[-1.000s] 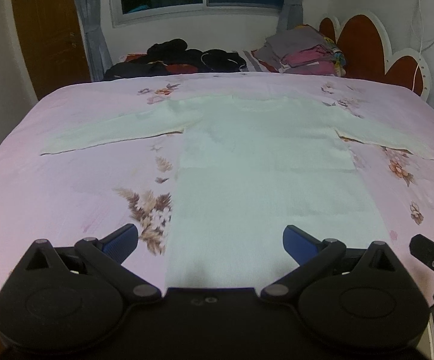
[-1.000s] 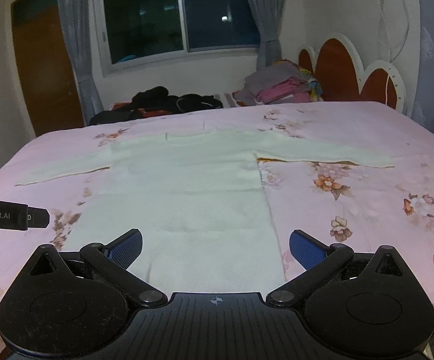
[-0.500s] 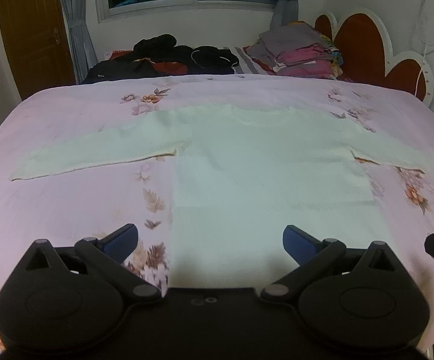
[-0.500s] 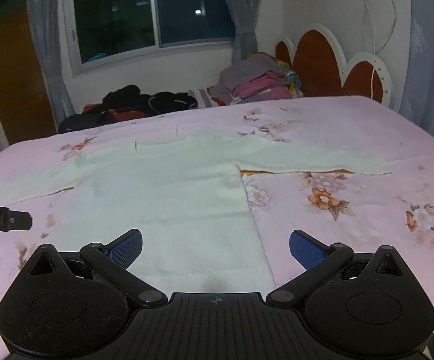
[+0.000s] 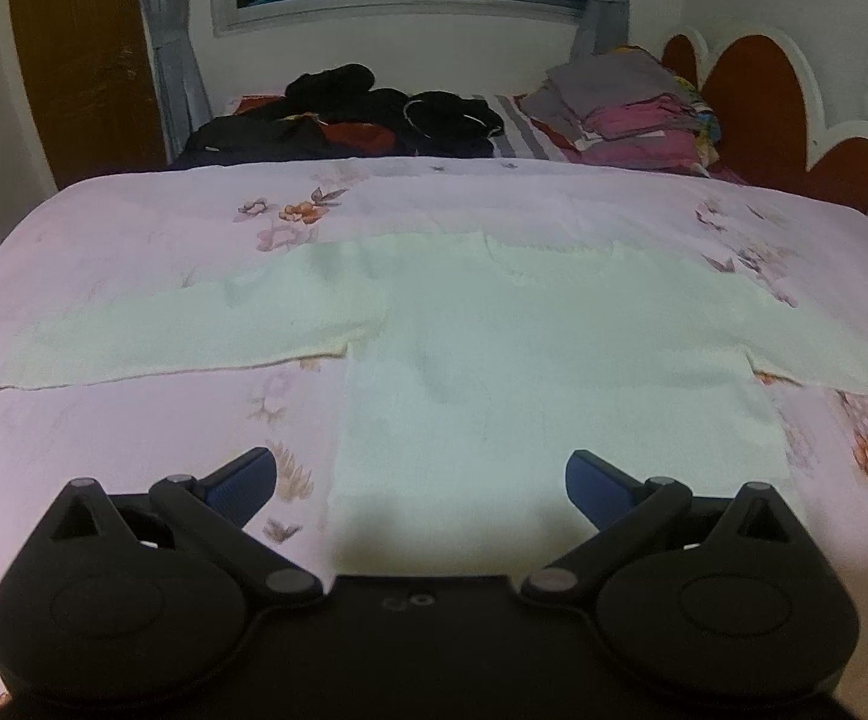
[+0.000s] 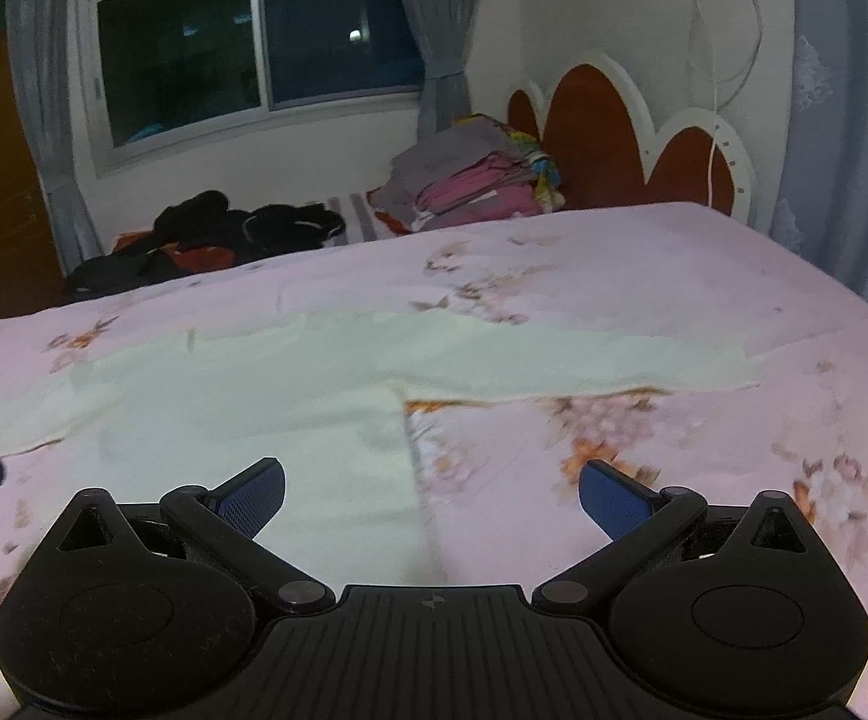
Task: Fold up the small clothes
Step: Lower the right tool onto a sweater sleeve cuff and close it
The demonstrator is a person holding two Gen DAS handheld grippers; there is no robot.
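You are holding your left gripper (image 5: 420,476) and right gripper (image 6: 431,488) level over the near hem of the pale long-sleeved top (image 5: 529,360) lying flat on the bedspread (image 5: 134,444), jaws spread wide, gripping nothing.

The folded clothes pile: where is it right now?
In both wrist views the folded clothes pile sits at the far right of the bed, against the red headboard, right of the heap of dark clothes and beyond the spread cream sweater.
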